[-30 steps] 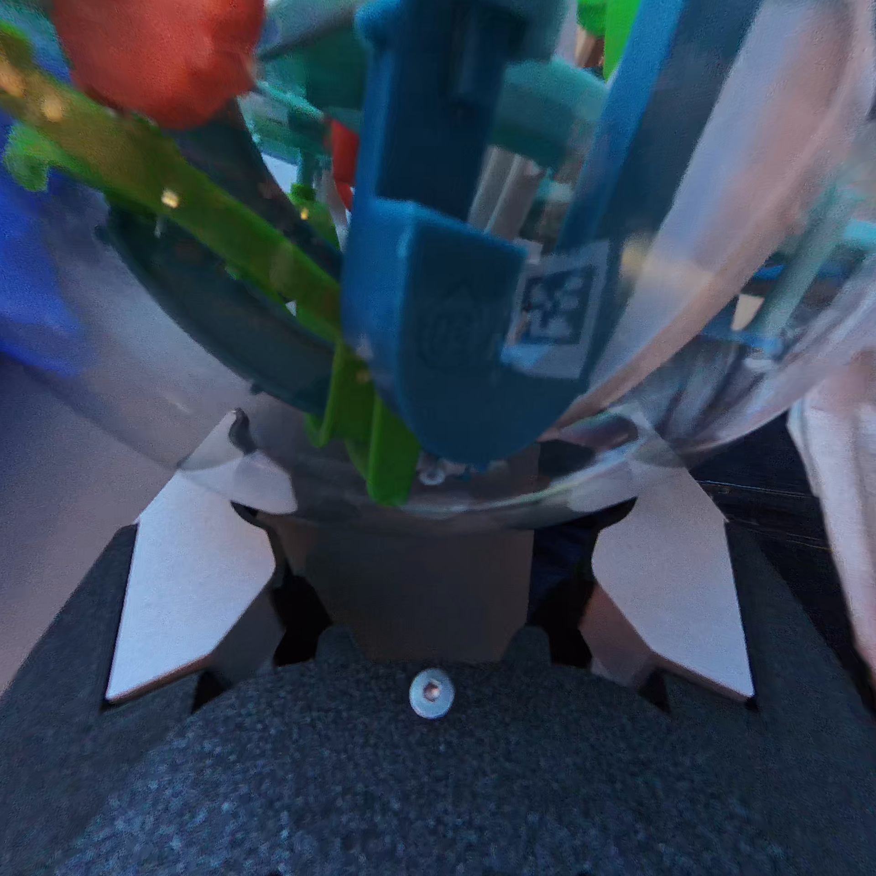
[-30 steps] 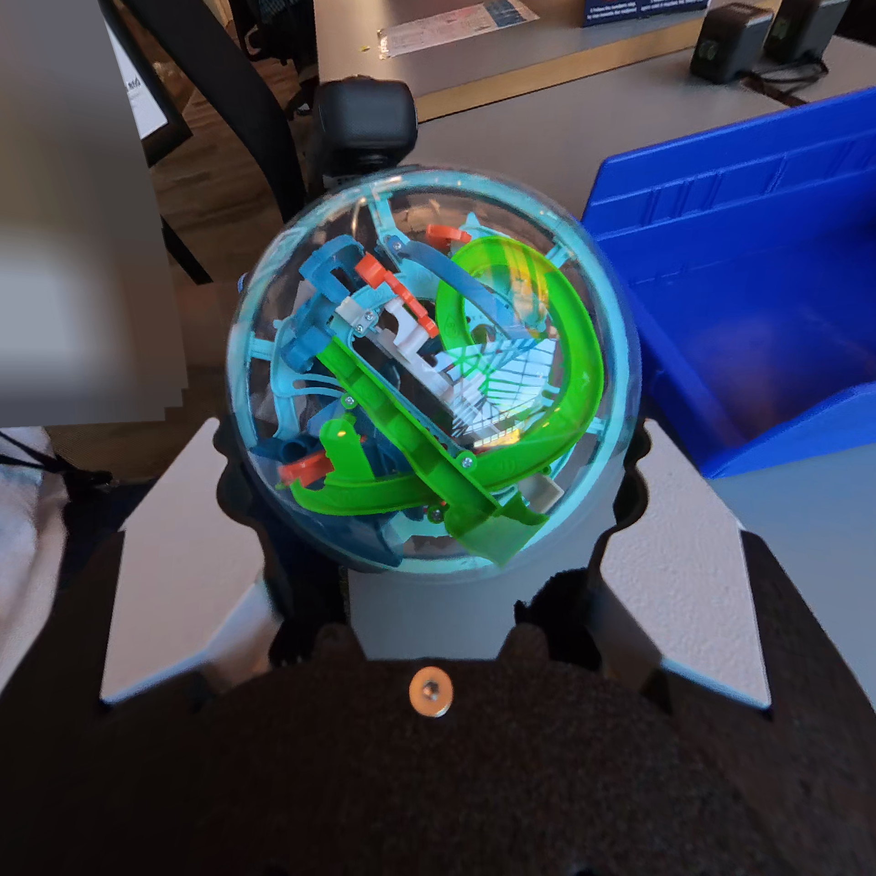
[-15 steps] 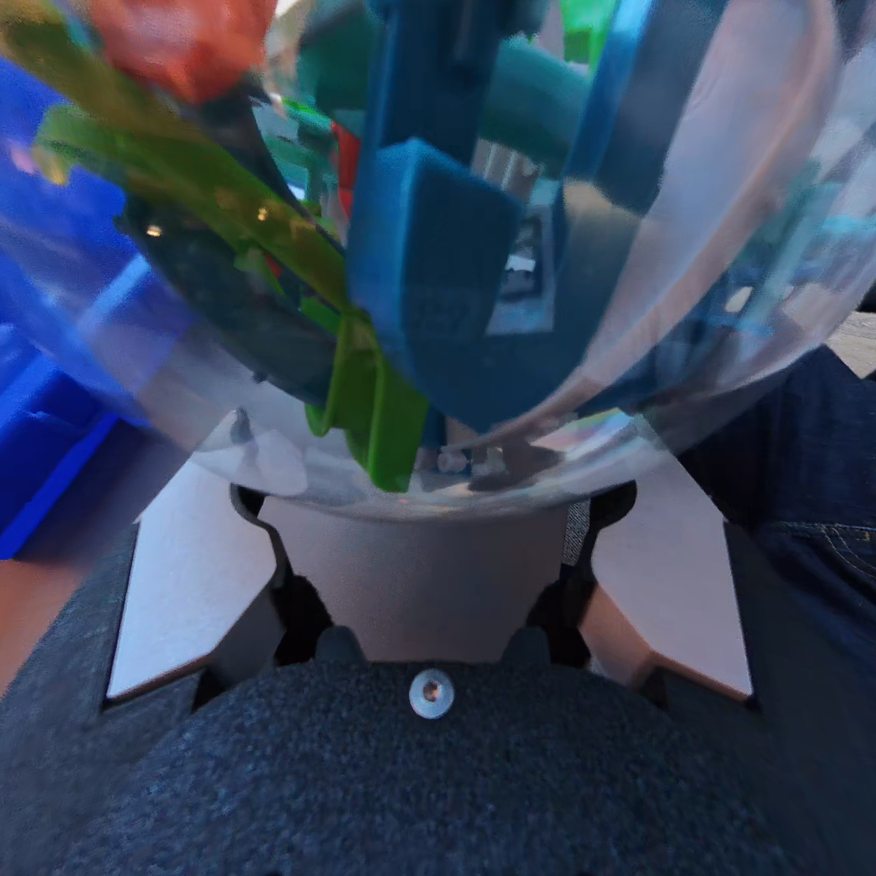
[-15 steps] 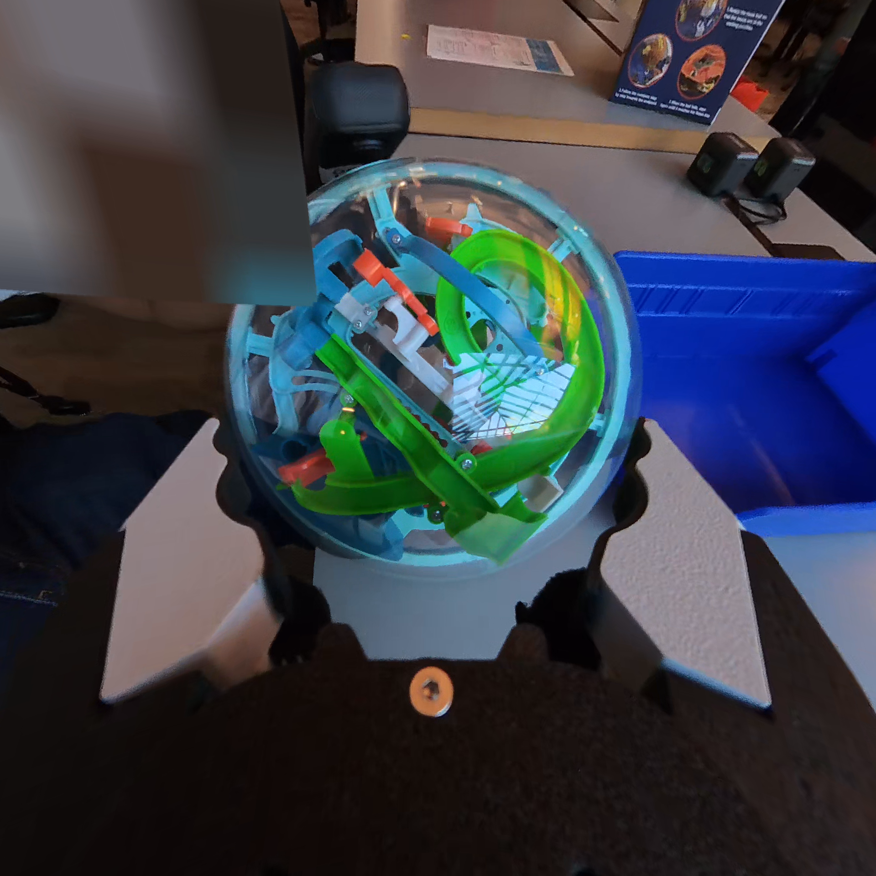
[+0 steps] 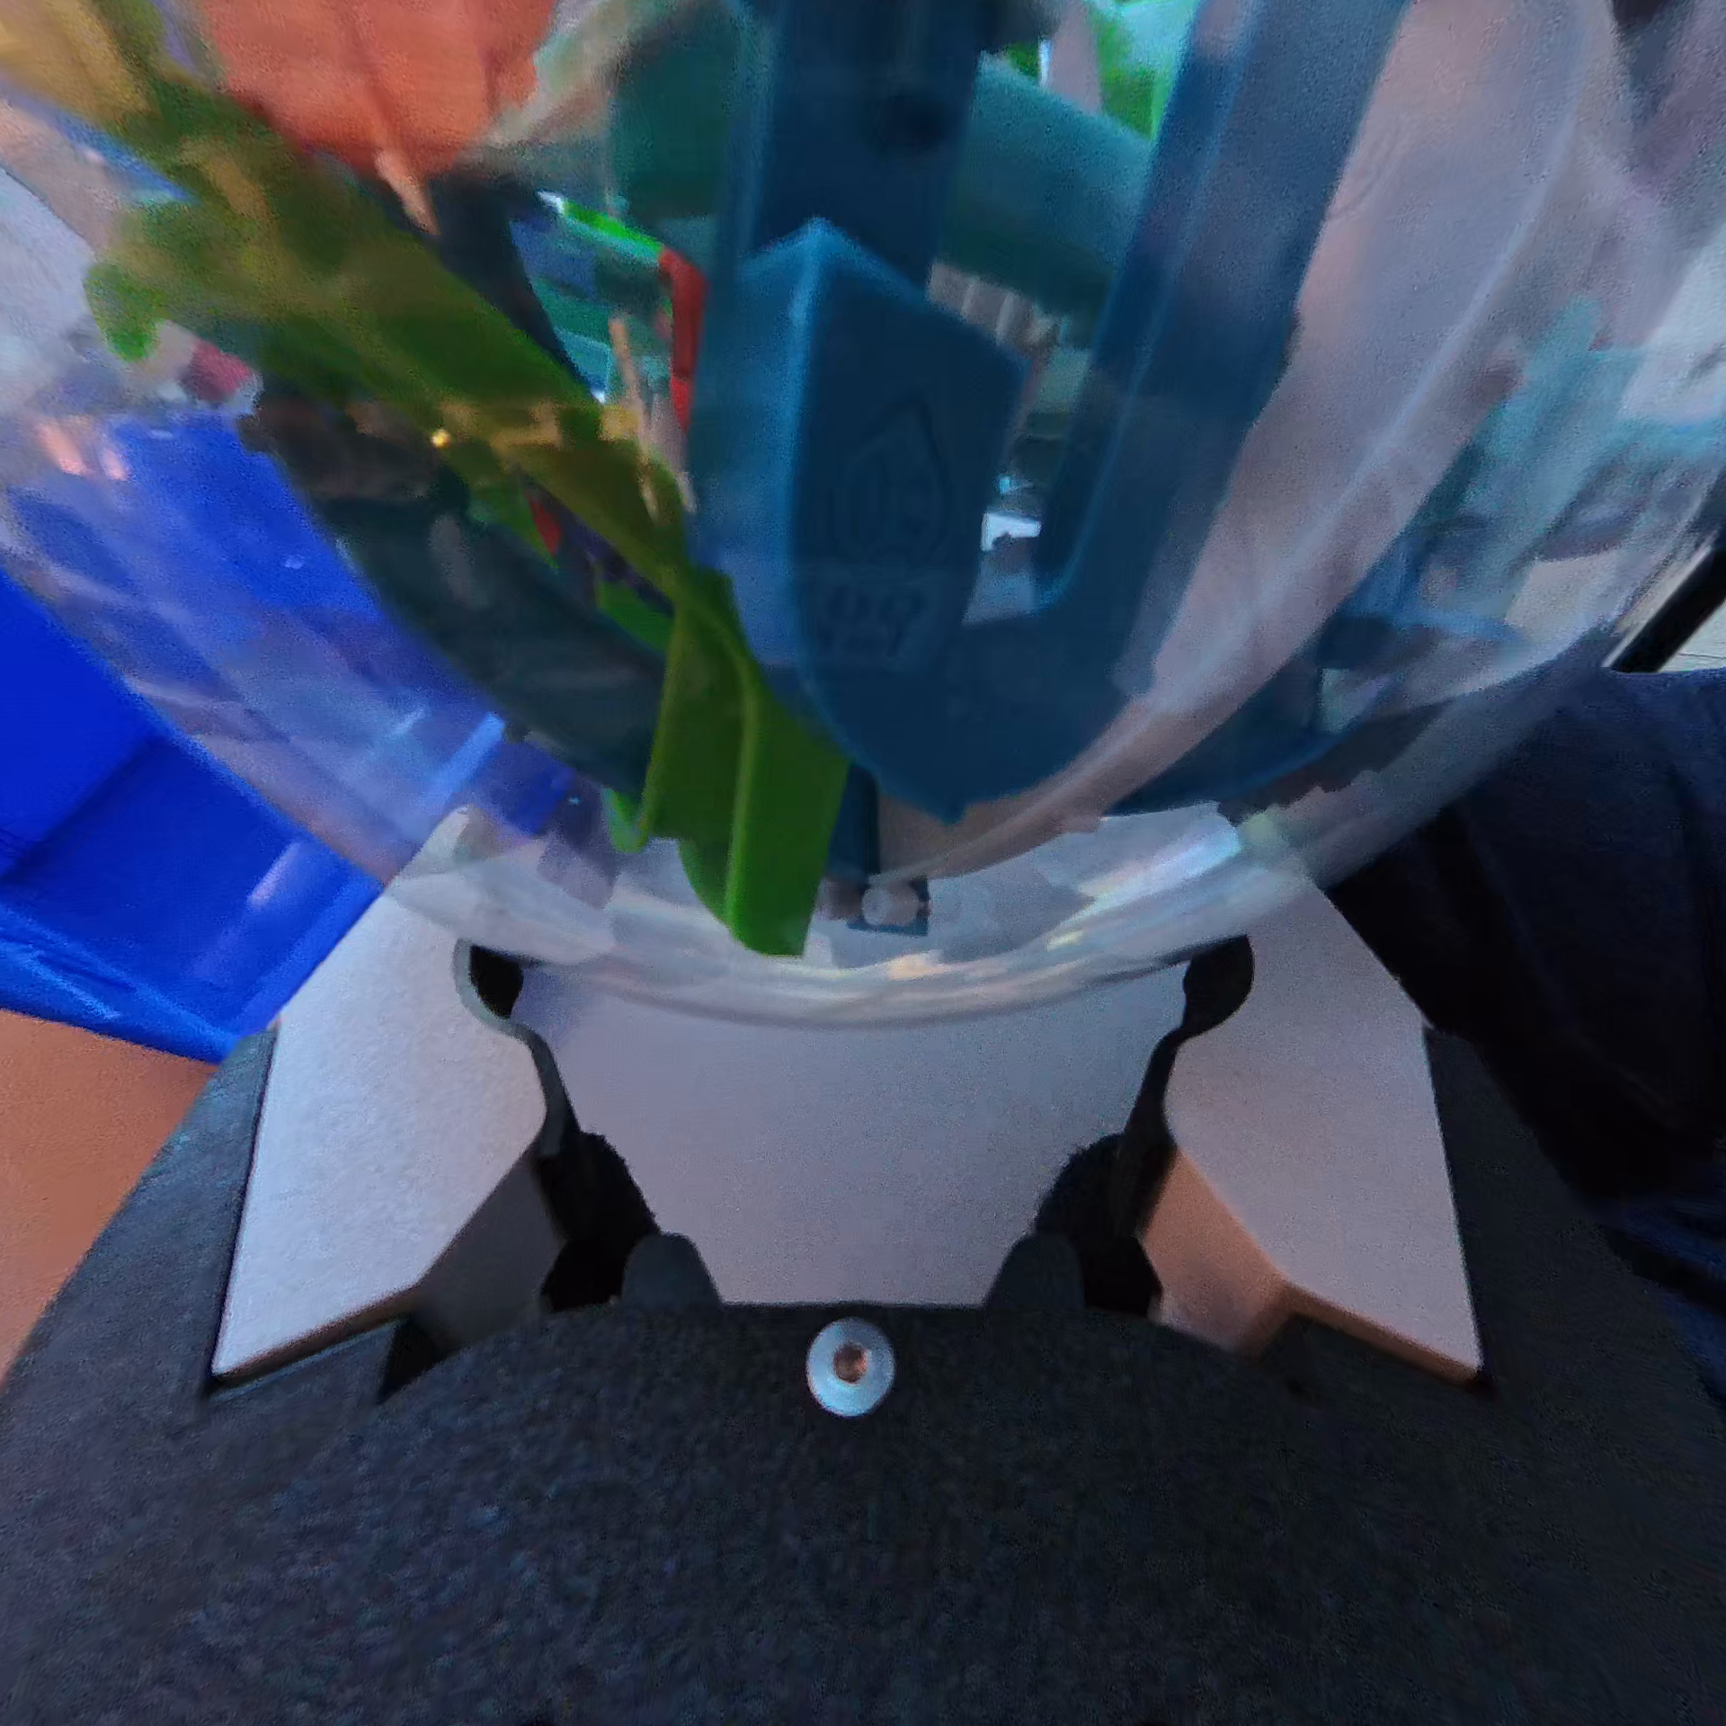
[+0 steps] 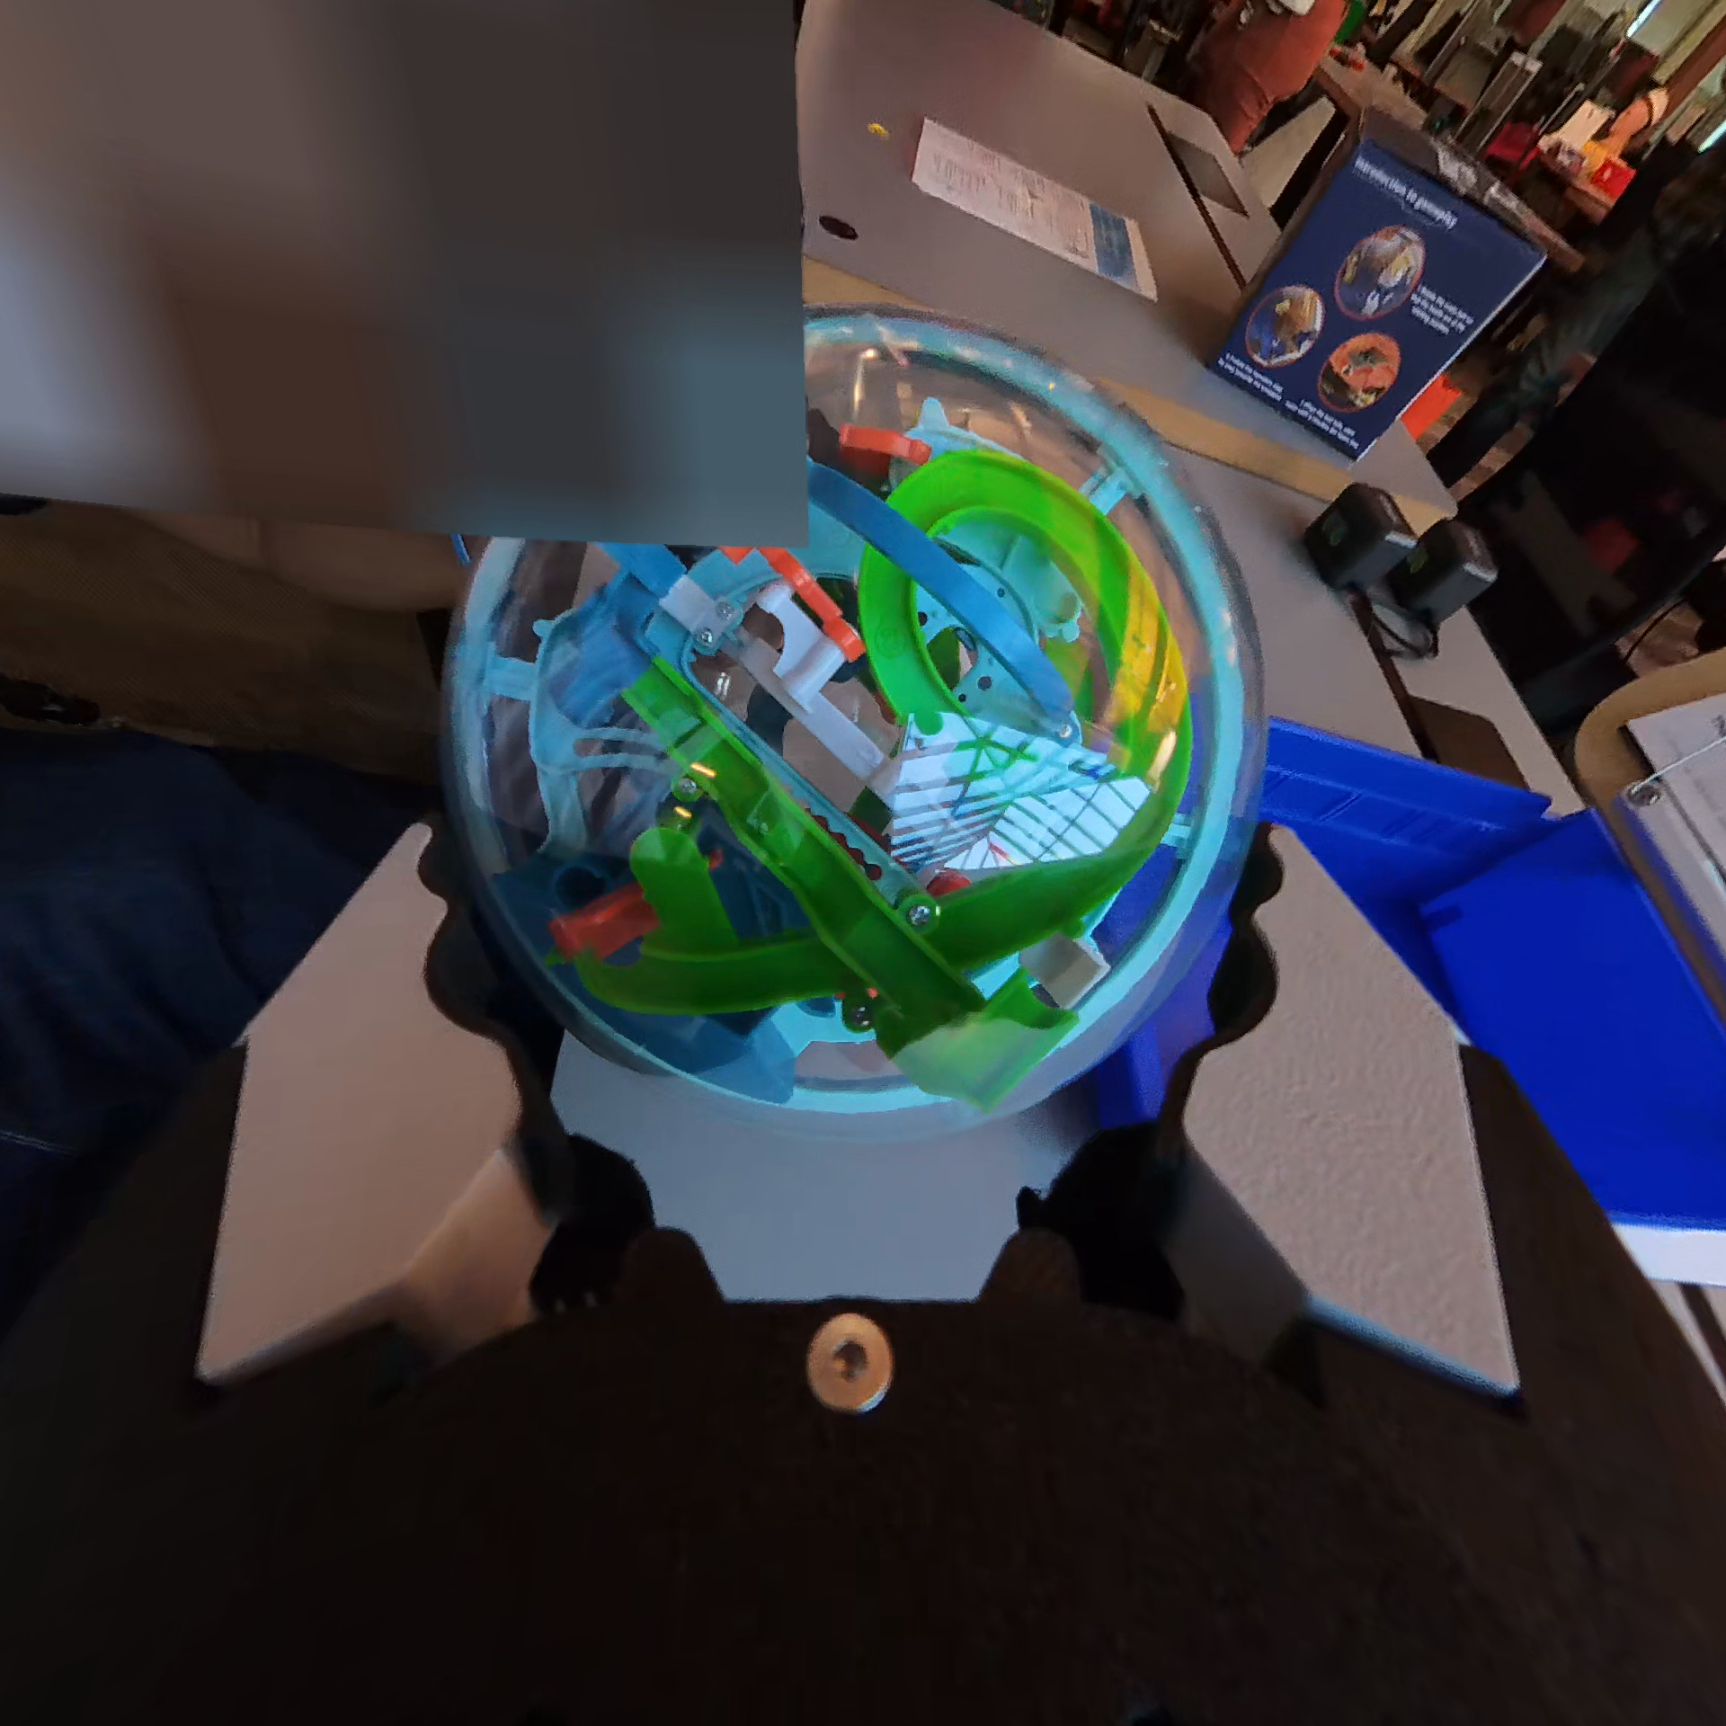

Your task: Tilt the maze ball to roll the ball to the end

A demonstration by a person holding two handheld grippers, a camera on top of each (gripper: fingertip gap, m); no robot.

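Observation:
The maze ball (image 6: 850, 719) is a clear sphere with green, blue, white and orange tracks inside. My right gripper (image 6: 850, 943) is shut on it, one finger on each side at its widest part, and holds it off the grey table (image 6: 1261, 523). In the left wrist view the ball (image 5: 887, 560) fills the upper half, very close and blurred. My left gripper (image 5: 841, 971) has its jaws wide apart, and the shell lies against and over their tips. I cannot pick out the small rolling ball among the tracks.
A blue bin (image 6: 1541, 981) stands on the table just right of the ball and also shows in the left wrist view (image 5: 140, 794). Farther back are a blue printed box (image 6: 1373, 308), two small black devices (image 6: 1401, 551) and a paper sheet (image 6: 1027, 205). A person's dark trousers (image 5: 1541, 887) are close.
Both grippers have swung together with the ball fixed between them. In the right wrist view the bin slid right and the far table came into view. In the left wrist view the bin appeared at left.

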